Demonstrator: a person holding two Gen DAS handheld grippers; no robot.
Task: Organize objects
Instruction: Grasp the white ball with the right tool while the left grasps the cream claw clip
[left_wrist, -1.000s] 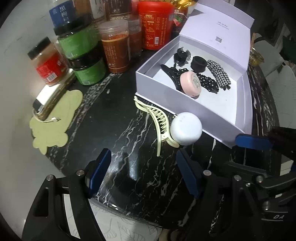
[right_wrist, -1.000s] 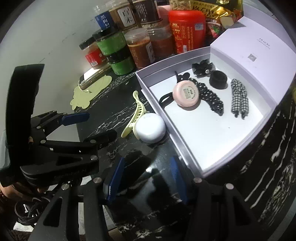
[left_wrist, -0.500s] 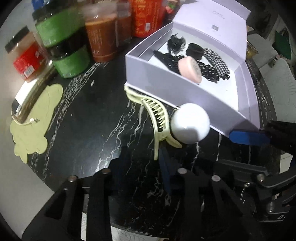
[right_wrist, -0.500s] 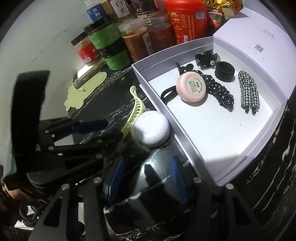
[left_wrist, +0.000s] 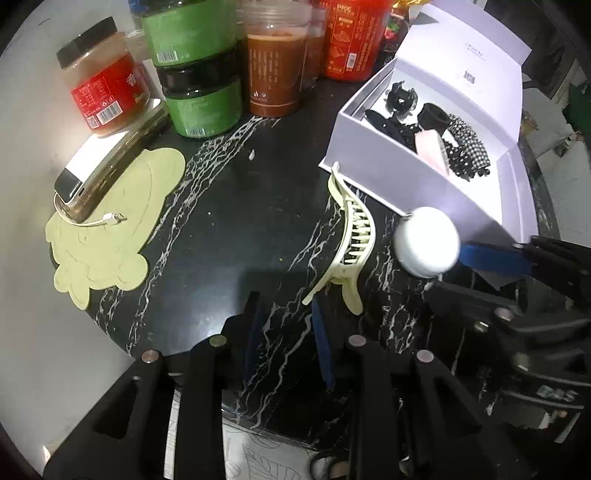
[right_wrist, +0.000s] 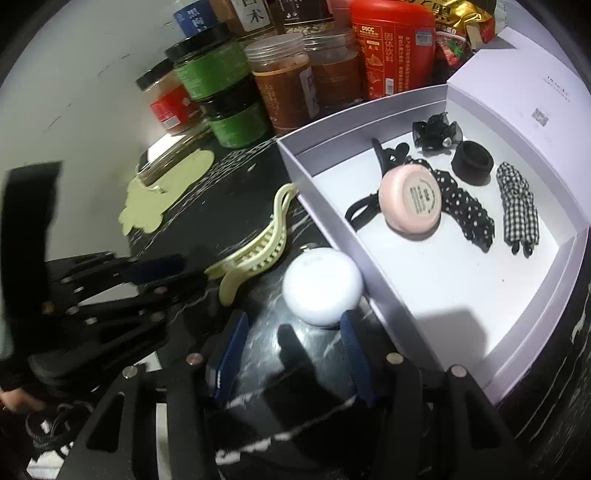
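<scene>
Box (right_wrist: 373, 291) of white card sits open on the black marble table (left_wrist: 229, 206), lid tipped back; inside lie a pink round case (right_wrist: 410, 199), a dotted scrunchie (right_wrist: 465, 210), a checked scrunchie (right_wrist: 517, 206), a black hair tie (right_wrist: 472, 162) and a black bow clip (right_wrist: 436, 133). Two items remain outside, just beside its near wall: pale yellow claw clip (left_wrist: 351, 236) and white round case (right_wrist: 321, 284).

Change over the last second: both grippers came lower and nearer these two. Left gripper (left_wrist: 284, 332) went from wide apart to a narrow gap, nothing between its pads; its right finger now sits just short of the claw clip's handle end. Right gripper (right_wrist: 291, 347) kept the same half-open spread, empty, and the white case now lies just ahead of its tips, nearly touching the right pad.

Reading: likely a paired pickup, clip to the left and case to the right, both bound for the box. The left's narrowed jaws suit the thin clip handle.
</scene>
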